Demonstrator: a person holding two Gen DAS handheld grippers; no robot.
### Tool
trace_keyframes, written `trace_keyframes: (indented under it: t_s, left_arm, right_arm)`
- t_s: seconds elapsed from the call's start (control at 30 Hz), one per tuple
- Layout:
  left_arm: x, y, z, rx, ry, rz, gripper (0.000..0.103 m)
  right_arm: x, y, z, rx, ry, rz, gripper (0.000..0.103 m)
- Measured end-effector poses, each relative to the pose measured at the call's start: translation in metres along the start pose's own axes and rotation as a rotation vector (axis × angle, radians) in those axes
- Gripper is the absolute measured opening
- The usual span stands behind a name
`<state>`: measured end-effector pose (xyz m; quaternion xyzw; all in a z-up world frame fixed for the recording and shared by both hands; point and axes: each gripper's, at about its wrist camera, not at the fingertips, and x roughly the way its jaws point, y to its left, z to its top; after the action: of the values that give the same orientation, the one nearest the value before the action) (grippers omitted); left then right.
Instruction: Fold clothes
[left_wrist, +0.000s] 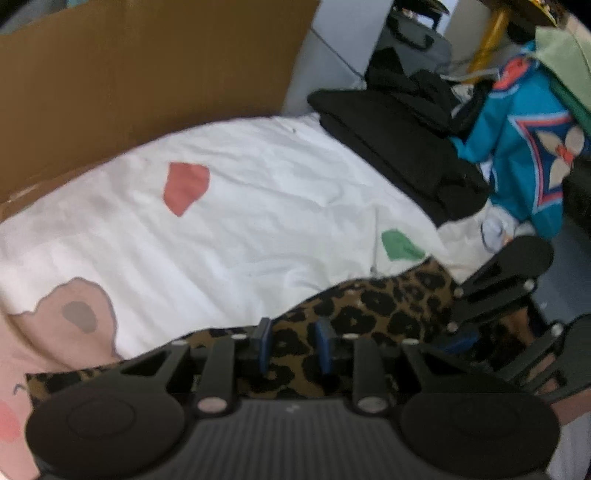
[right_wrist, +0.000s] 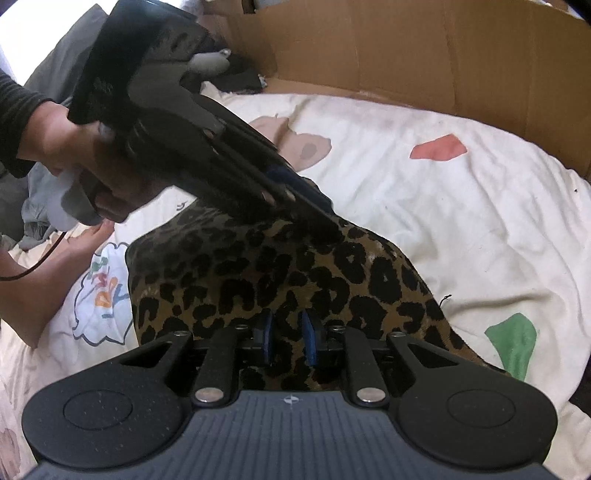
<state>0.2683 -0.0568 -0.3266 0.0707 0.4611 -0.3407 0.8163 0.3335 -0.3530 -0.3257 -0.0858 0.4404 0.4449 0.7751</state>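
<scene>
While both grippers, left (left_wrist: 293, 347) and right (right_wrist: 288, 341), pinch it, the leopard cloth (right_wrist: 280, 280) runs between them

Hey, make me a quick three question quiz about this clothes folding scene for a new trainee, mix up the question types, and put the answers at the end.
1. True or false: the leopard-print garment lies on a white bed cover with coloured patches.
2. Multiple choice: what stands behind the bed cover? A) a cardboard panel B) a mirror C) a bookshelf
3. Fill in: in the left wrist view, a pile of ____ clothes sits beside a teal garment.

Key: 1 true; 2 A; 3 black.

Both the left gripper and the right gripper are over the leopard-print garment, jaws slightly apart.
</scene>
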Motion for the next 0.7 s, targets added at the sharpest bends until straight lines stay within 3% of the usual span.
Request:
trace_keyframes:
  t_s: [0.2, 0.37, 0.57, 0.7]
  left_arm:
    - [-0.02, -0.009, -0.005, 0.005, -0.039, -0.049, 0.027]
    - [-0.006, -0.019, -0.013, 0.036, 0.022, -0.072, 0.028]
    - [0.009, -0.022, -0.019, 0.12, 0.041, -0.039, 0.031]
    - [0.016, -0.015, -0.02, 0.102, 0.037, -0.047, 0.031]
  right_arm:
    - [-0.006, -0.005, 0.003, 0.016, -0.022, -0.034, 0.024]
    - [-0.008, -0.008, 0.004, 0.025, -0.016, -0.035, 0.024]
    - [-0.01, 0.003, 0.003, 0.006, -0.007, 0.048, 0.024]
    - [-0.008, 0.013, 0.0, -0.014, 0.017, 0.114, 0.024]
